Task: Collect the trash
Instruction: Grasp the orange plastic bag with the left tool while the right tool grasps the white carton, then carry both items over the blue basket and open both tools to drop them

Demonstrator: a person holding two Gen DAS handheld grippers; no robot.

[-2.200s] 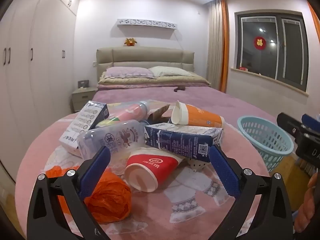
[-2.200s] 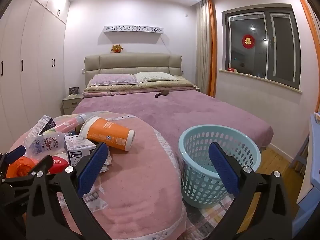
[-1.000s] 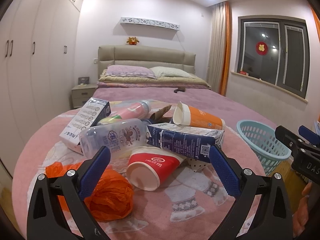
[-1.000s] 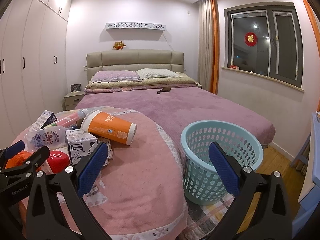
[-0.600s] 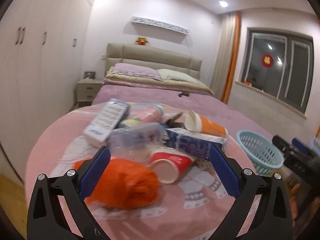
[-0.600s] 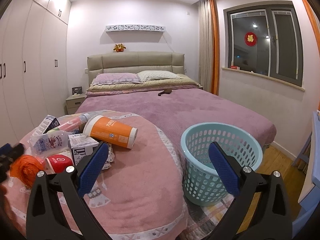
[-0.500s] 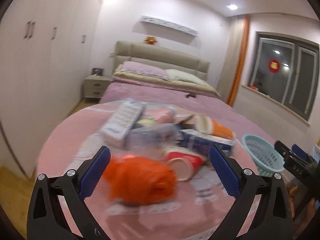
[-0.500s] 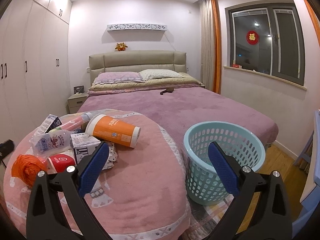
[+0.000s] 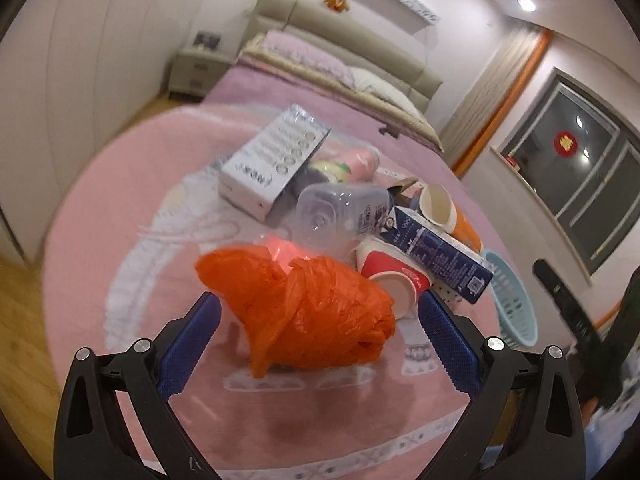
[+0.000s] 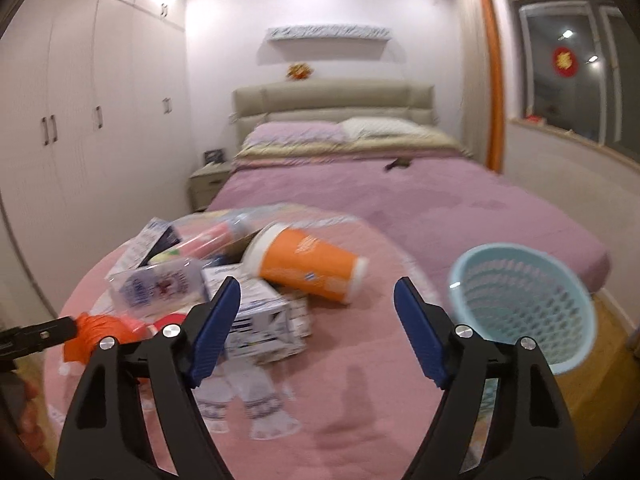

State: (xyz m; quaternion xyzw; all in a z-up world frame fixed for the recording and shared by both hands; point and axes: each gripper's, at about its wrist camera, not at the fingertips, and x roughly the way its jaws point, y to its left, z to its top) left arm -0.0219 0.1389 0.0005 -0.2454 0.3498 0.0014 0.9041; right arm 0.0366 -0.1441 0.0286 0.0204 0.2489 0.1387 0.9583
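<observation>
Looking across a round pink blanket (image 9: 120, 216) heaped with trash, beside a teal basket (image 10: 524, 304) on the floor. The left gripper (image 9: 316, 320) stands wide, its blue pads flanking a crumpled orange plastic bag (image 9: 304, 304) without touching it. The right gripper (image 10: 316, 304) is closing with nothing between its jaws, an orange paper cup (image 10: 308, 264) lying just beyond. A white box (image 9: 272, 160), a navy carton (image 9: 440, 252) with a QR code, a clear bottle (image 9: 332, 212) and a red cup (image 9: 396, 276) carry print too blurred to read.
</observation>
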